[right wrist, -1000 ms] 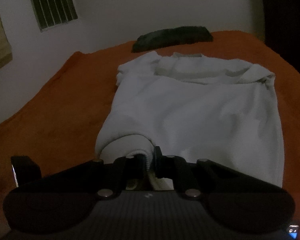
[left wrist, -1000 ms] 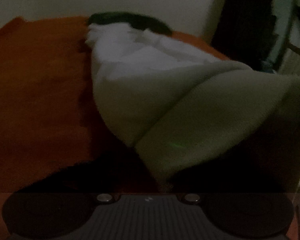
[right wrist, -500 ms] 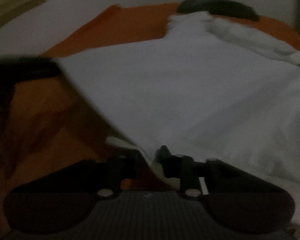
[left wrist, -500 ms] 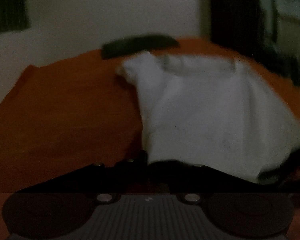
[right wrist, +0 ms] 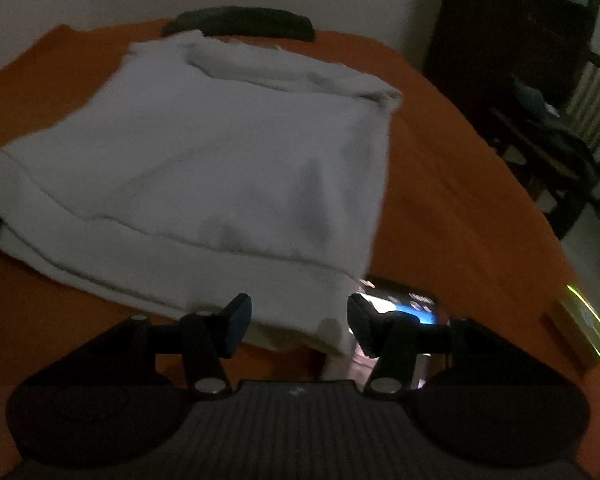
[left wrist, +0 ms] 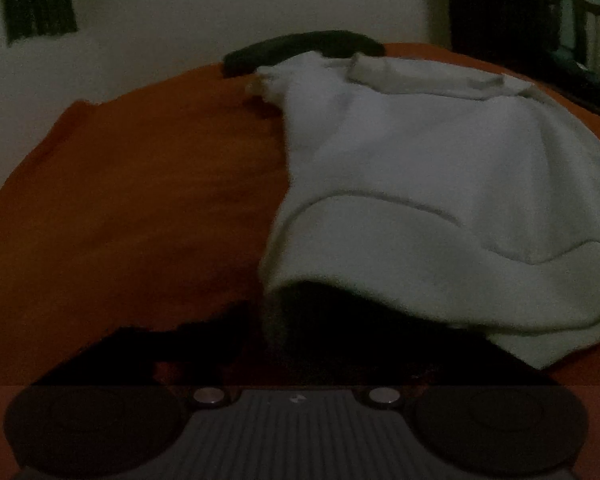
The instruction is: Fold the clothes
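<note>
The wide bed under its orange cover point(right wrist: 460, 184) carries one white knit garment point(right wrist: 220, 160), lying flat near the dark pillow point(right wrist: 240, 26), its ribbed hem turned toward me. It looks laid out or folded once; further folds seem left. The right tool point(right wrist: 296, 322) is opening, hem edge between its jaws but unpressed. The left tool's jaws are opening too, though shadow hides them.
</note>
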A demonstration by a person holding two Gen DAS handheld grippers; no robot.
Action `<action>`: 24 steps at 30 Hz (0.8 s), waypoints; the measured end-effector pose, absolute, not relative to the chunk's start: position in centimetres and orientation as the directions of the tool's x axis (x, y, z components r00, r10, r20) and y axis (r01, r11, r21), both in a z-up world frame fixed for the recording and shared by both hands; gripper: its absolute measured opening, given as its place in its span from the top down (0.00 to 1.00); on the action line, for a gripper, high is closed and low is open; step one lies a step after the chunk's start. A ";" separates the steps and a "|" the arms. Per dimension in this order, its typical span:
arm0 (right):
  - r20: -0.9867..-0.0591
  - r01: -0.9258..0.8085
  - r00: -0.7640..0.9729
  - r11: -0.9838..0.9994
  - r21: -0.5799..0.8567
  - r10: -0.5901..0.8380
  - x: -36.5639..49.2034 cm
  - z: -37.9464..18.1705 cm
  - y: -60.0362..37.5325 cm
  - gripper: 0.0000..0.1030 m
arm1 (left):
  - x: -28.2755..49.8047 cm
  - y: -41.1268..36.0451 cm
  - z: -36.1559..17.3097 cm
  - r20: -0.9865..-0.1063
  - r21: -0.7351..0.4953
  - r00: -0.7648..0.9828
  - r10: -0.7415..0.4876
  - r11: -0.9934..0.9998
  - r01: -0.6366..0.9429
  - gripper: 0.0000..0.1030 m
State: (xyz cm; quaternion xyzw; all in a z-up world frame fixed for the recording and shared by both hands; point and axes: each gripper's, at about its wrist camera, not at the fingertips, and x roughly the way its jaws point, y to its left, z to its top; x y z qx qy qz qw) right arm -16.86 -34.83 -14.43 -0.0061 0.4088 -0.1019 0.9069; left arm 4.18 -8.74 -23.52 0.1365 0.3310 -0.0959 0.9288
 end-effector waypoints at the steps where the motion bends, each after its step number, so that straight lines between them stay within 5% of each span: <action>1: -0.749 0.185 0.635 0.979 -0.087 -0.186 -16.8 -14.7 -35.1 0.43 | 4.3 -9.1 -23.6 -0.637 0.198 0.766 -0.089 0.941 0.274 0.63; 3: -0.760 0.179 0.620 0.978 -0.103 -0.193 -16.7 -15.0 -35.1 0.43 | 4.4 -9.4 -23.7 -0.624 0.197 0.776 -0.088 0.944 0.265 0.65; 7: -0.742 0.111 0.627 0.970 -0.217 -0.237 -16.8 -16.2 -34.3 0.39 | 4.4 -9.6 -24.0 -0.587 0.230 0.808 -0.042 0.949 0.216 0.98; 11: -0.744 0.146 0.598 0.953 -0.265 -0.298 -16.1 -16.9 -35.2 0.41 | 4.8 -6.1 -20.8 -0.568 0.183 0.821 -0.048 0.966 0.184 0.98; 16: -0.723 0.216 0.627 0.956 -0.197 -0.290 -16.2 -16.0 -35.9 0.39 | 3.8 -2.0 -15.1 -0.440 0.307 0.897 -0.052 0.929 0.205 0.97; 20: -0.694 0.238 0.632 0.939 -0.249 -0.344 -16.0 -16.1 -35.7 0.41 | 3.8 -3.0 -17.0 -0.510 0.297 0.858 -0.061 0.924 0.242 0.97; 22: -0.695 0.235 0.635 0.941 -0.244 -0.338 -15.9 -16.3 -35.8 0.47 | 3.9 -3.6 -18.6 -0.566 0.242 0.821 -0.074 0.937 0.252 0.95; 24: -0.704 0.197 0.633 0.947 -0.254 -0.321 -15.4 -17.0 -35.7 0.66 | 3.8 -4.1 -20.5 -0.609 0.223 0.791 -0.057 0.945 0.240 0.87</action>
